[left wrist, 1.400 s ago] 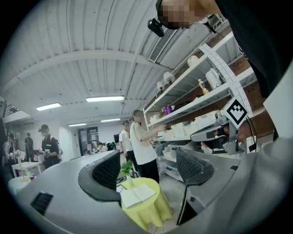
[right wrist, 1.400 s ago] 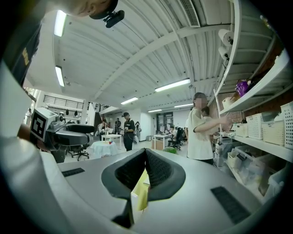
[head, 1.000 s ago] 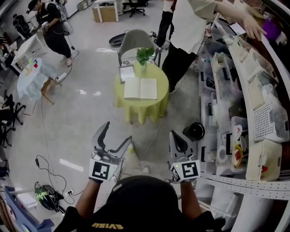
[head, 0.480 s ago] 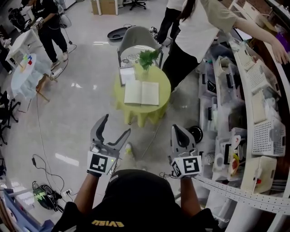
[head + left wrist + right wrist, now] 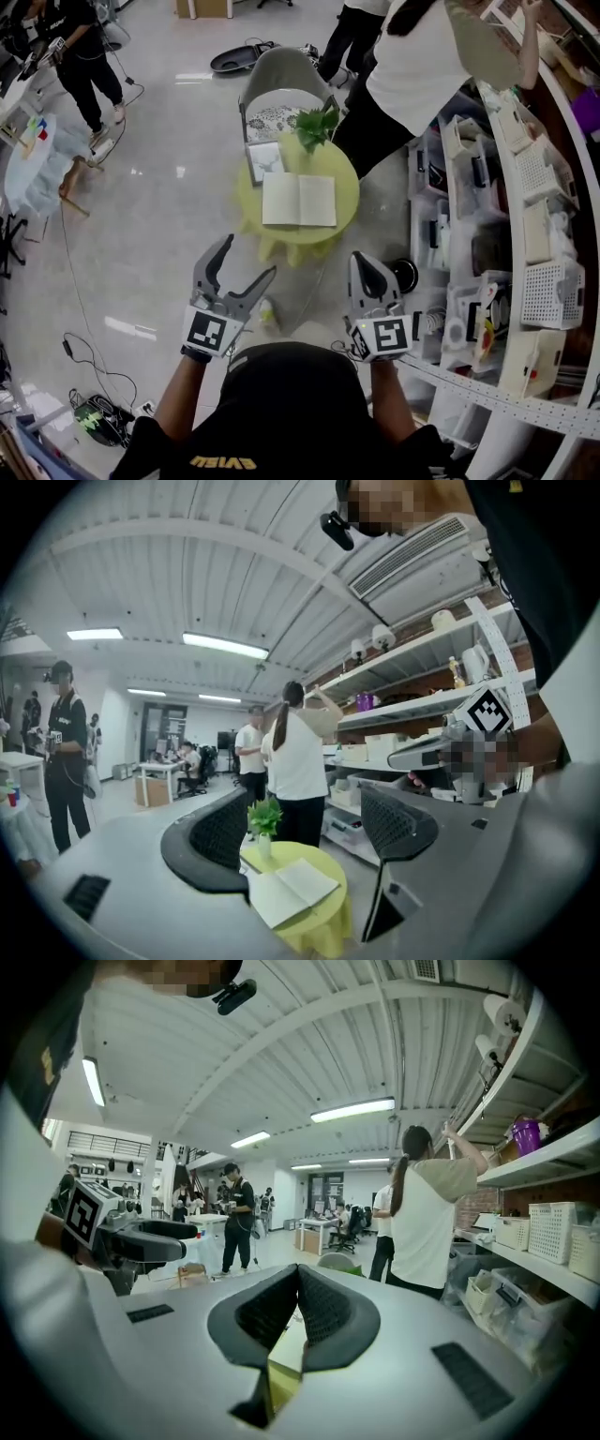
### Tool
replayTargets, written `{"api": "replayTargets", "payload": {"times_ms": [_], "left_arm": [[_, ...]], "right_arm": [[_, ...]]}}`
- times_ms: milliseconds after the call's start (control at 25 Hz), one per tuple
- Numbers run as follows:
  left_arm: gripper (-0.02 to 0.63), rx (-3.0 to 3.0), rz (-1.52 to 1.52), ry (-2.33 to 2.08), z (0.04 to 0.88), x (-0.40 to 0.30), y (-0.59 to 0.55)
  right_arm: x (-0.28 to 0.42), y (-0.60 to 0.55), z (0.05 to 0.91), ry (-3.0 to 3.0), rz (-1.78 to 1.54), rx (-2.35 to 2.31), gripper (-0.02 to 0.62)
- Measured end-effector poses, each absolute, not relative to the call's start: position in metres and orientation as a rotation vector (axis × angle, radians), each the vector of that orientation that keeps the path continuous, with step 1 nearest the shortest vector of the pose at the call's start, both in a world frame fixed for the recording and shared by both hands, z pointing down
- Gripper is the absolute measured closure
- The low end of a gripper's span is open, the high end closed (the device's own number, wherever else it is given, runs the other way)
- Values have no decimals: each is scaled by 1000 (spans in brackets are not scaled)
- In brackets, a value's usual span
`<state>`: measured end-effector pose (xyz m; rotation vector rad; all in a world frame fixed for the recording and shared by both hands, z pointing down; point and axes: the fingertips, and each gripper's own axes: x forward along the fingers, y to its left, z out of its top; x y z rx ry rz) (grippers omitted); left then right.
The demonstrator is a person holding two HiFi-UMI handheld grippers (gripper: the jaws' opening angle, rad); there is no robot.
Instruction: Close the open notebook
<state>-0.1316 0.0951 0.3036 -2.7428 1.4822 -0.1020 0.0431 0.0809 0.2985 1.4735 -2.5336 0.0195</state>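
- The notebook point(image 5: 298, 200) lies open and flat, pages up, just above the middle of the head view, on a small round table point(image 5: 339, 173) under a yellow-green cloth.
- Above it in the frame, on the same table, stand a small green plant point(image 5: 319, 126) and, to its left, a framed picture point(image 5: 265, 160) that lies just beside the notebook's upper edge.
- A grey chair point(image 5: 281, 86) stands behind the table, towards the top of the frame.
- The left gripper point(image 5: 247, 258), lower left of centre, is well short of the table, with its jaws spread wide and nothing between them.
- The right gripper point(image 5: 364, 266), lower right of centre, has its jaws pressed together, empty.
- A person in a white top point(image 5: 417, 70) stands at upper right beside the shelves point(image 5: 530, 234).
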Motion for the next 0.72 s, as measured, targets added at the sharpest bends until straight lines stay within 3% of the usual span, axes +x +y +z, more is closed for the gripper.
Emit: {"api": "replayTargets", "payload": {"times_ms": [720], "left_arm": [[230,-2844,-110,1486,346,-160,20]], "right_arm": [[28,12,330,-2432,59,1504,594]]}}
